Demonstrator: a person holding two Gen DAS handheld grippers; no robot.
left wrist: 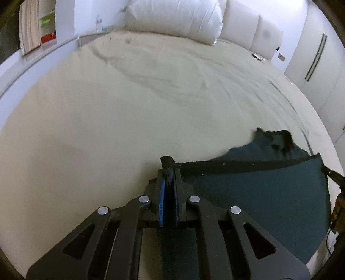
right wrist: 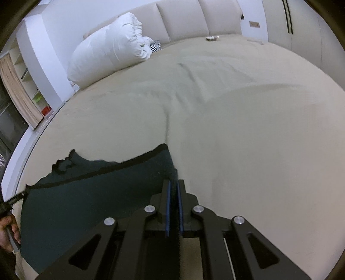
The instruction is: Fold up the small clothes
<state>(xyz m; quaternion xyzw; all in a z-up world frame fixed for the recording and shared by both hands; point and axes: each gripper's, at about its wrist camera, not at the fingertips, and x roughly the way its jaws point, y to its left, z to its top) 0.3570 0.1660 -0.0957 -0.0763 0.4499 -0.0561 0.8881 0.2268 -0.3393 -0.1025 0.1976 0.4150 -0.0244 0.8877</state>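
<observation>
A dark teal garment (left wrist: 258, 193) with a black band along its upper edge hangs stretched above the beige bed (left wrist: 129, 107). My left gripper (left wrist: 169, 172) is shut on its left corner, with a tuft of cloth poking past the fingertips. In the right wrist view the garment (right wrist: 86, 198) spreads to the left, and my right gripper (right wrist: 174, 183) is shut on its right corner. The far part of the garment is bunched and dangling. The other gripper's tip shows at each view's edge, in the left wrist view (left wrist: 332, 175) and in the right wrist view (right wrist: 15, 200).
A big white pillow (left wrist: 176, 19) lies at the head of the bed against a padded headboard (right wrist: 183, 19). A zebra-striped item (right wrist: 155, 46) sits beside the pillow. Shelves (right wrist: 32, 86) stand left, wardrobe doors (left wrist: 317, 56) right. The bed sheet (right wrist: 237, 129) is wrinkled.
</observation>
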